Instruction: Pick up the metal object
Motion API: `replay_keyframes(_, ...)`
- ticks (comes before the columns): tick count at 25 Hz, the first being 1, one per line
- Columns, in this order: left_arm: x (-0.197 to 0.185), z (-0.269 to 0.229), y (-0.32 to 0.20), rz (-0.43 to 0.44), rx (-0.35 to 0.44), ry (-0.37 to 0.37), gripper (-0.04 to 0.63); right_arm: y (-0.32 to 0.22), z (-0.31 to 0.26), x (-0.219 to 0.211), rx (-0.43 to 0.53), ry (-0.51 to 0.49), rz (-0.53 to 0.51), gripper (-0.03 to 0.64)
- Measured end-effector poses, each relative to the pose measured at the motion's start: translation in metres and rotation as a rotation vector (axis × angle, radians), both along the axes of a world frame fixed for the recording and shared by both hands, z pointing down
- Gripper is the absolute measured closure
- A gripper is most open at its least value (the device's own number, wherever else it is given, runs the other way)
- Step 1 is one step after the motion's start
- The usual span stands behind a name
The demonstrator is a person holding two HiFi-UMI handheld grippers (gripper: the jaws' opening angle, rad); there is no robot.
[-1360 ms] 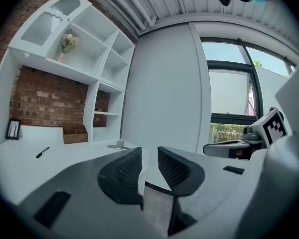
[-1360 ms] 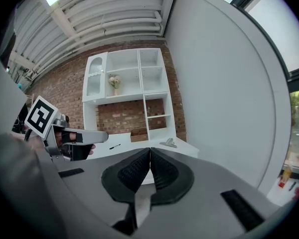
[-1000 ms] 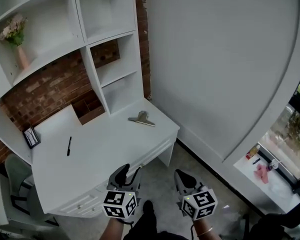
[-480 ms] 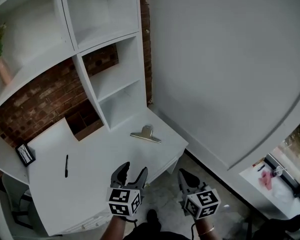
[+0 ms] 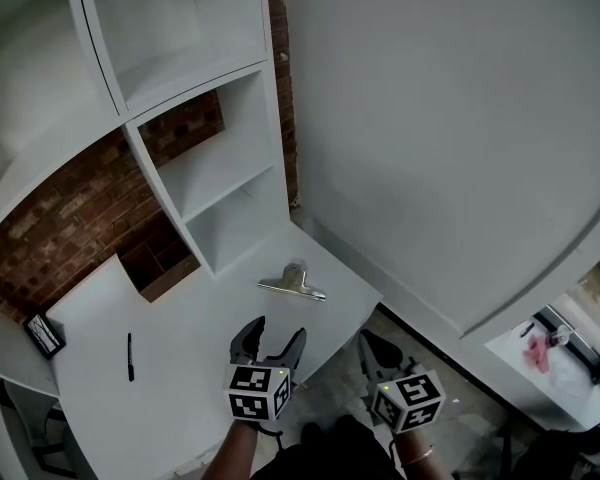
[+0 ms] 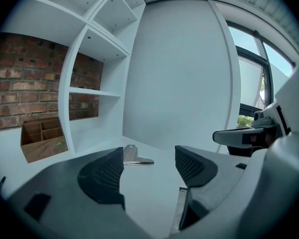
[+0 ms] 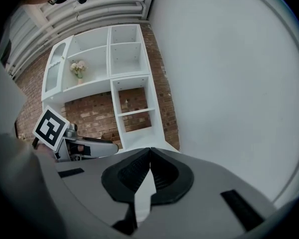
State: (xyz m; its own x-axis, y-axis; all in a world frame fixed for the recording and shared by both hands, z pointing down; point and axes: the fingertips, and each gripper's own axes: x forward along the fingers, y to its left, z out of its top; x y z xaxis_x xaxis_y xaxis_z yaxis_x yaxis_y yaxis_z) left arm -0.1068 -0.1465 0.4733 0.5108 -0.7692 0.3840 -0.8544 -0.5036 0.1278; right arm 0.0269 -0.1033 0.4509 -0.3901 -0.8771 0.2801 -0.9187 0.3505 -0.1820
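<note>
The metal object, a large silver binder clip (image 5: 293, 285), lies on the white desk (image 5: 190, 338) near its right end, by the foot of the shelf unit. In the left gripper view the clip (image 6: 134, 156) shows a little way beyond the jaws. My left gripper (image 5: 271, 339) hovers over the desk's front edge, short of the clip; its jaws are opening, with nothing between them (image 6: 148, 167). My right gripper (image 5: 372, 352) hangs off the desk's right front corner, shut and empty (image 7: 149, 171).
A black pen (image 5: 130, 355) lies on the desk at the left, and a small framed card (image 5: 43, 334) stands at the far left. A wooden organiser (image 6: 43, 137) sits in the brick-backed nook. White shelves (image 5: 195, 98) rise behind; a grey wall (image 5: 440, 138) stands at the right.
My left gripper's jaws have spread apart while it moved forward over the desk edge toward the clip. The head view has shifted closer to the desk. The right gripper stays shut.
</note>
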Motion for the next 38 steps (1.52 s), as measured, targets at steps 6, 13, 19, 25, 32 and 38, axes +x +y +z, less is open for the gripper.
replay_keyframes(6,0.018,0.021,-0.043,-0.001,-0.042,-0.045,0.277,-0.041,0.005,0.015,-0.007,-0.028,0.008,0.611)
replay_keyframes(13,0.021,0.054,-0.097,-0.044,-0.133,-0.094,0.276,-0.105,0.013,0.015,-0.028,-0.028,-0.073,0.611)
replay_keyframes(19,0.028,0.082,-0.136,-0.053,-0.22,-0.121,0.276,-0.145,0.028,0.016,-0.073,-0.028,-0.134,0.611)
replay_keyframes(25,0.034,0.11,-0.157,-0.05,-0.304,-0.167,0.276,-0.173,0.045,0.02,-0.113,-0.025,-0.174,0.612)
replay_keyframes(32,0.036,0.134,-0.179,-0.055,-0.365,-0.218,0.276,-0.196,0.058,0.022,-0.148,-0.045,-0.208,0.611)
replay_keyframes(38,0.041,0.148,-0.185,-0.051,-0.414,-0.259,0.276,-0.206,0.067,0.026,-0.174,-0.059,-0.218,0.612)
